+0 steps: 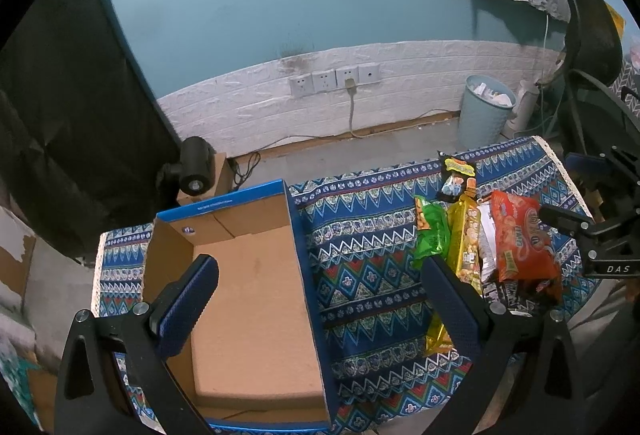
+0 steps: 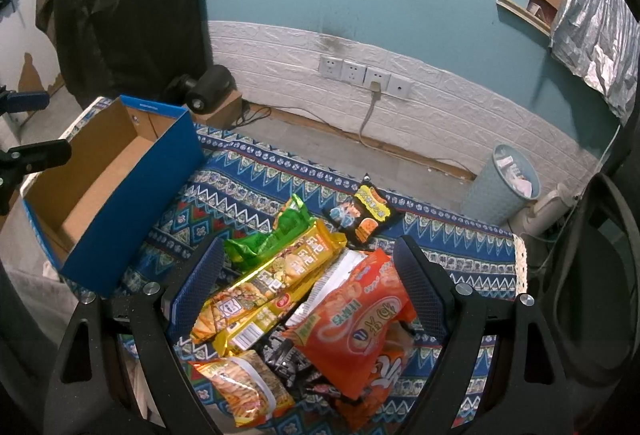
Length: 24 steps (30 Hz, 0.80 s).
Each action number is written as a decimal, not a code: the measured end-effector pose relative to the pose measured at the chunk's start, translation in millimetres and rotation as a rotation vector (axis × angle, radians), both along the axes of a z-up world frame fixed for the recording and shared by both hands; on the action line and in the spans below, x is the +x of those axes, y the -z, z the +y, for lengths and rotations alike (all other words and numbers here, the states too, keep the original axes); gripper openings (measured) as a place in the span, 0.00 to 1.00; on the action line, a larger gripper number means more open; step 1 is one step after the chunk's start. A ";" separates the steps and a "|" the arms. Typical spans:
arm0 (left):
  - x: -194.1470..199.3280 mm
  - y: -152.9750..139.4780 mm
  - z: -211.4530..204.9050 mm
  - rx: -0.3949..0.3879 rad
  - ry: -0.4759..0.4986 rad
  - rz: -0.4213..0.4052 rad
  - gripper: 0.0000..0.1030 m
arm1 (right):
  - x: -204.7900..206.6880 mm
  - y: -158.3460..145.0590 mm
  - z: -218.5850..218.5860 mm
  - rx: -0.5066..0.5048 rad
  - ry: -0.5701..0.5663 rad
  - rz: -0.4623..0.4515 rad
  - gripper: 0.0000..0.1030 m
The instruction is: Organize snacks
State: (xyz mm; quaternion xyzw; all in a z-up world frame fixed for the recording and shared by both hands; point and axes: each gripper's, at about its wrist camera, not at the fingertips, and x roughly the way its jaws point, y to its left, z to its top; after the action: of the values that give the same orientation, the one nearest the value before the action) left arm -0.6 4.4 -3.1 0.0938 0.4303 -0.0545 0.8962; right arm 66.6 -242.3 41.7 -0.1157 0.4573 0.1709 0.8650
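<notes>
An open cardboard box with blue outer walls [image 1: 298,235] [image 2: 132,187] stands empty on the left of a patterned cloth. A pile of snack packets lies to its right: a green bag [image 1: 432,231] [image 2: 276,235], a long yellow pack [image 1: 466,239] [image 2: 276,279], an orange bag [image 1: 520,235] [image 2: 360,319], a black packet [image 1: 456,177] [image 2: 362,215] farther back, and an orange-striped bag [image 2: 244,387] in front. My left gripper [image 1: 320,283] is open above the box's right wall. My right gripper [image 2: 308,267] is open over the pile, holding nothing.
The blue patterned cloth [image 1: 368,267] [image 2: 248,171] covers the table. Beyond its far edge are a pale blue waste bin [image 1: 484,111] [image 2: 504,179], wall sockets [image 1: 334,79] with a cable, and a black camera [image 1: 196,165] [image 2: 210,87]. A black chair [image 1: 592,35] stands at right.
</notes>
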 end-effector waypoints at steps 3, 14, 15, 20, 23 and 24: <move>0.8 -0.2 0.3 0.001 0.002 0.000 0.99 | 0.6 -0.4 -0.9 0.002 0.000 0.002 0.83; -0.8 2.6 -1.3 0.007 0.004 0.000 0.99 | 1.5 1.2 -0.7 0.001 0.006 0.011 0.83; -0.7 2.1 -0.8 0.006 0.004 0.001 0.99 | 1.2 1.5 -0.5 0.001 0.005 0.011 0.83; -1.4 2.8 -0.9 0.008 0.005 0.002 0.99 | 1.5 1.5 -1.1 0.000 0.007 0.012 0.83; -1.4 2.9 -1.0 0.008 0.005 0.001 0.99 | 1.6 1.4 -1.0 0.000 0.006 0.013 0.83; -1.3 2.8 -0.9 0.009 0.004 0.002 0.99 | 1.5 1.5 -1.1 -0.001 0.007 0.013 0.83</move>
State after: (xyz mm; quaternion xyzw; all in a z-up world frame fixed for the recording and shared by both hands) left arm -1.9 3.5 -6.0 0.0985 0.4310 -0.0547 0.8953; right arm 68.1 -243.4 40.2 -0.1135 0.4632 0.1686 0.8626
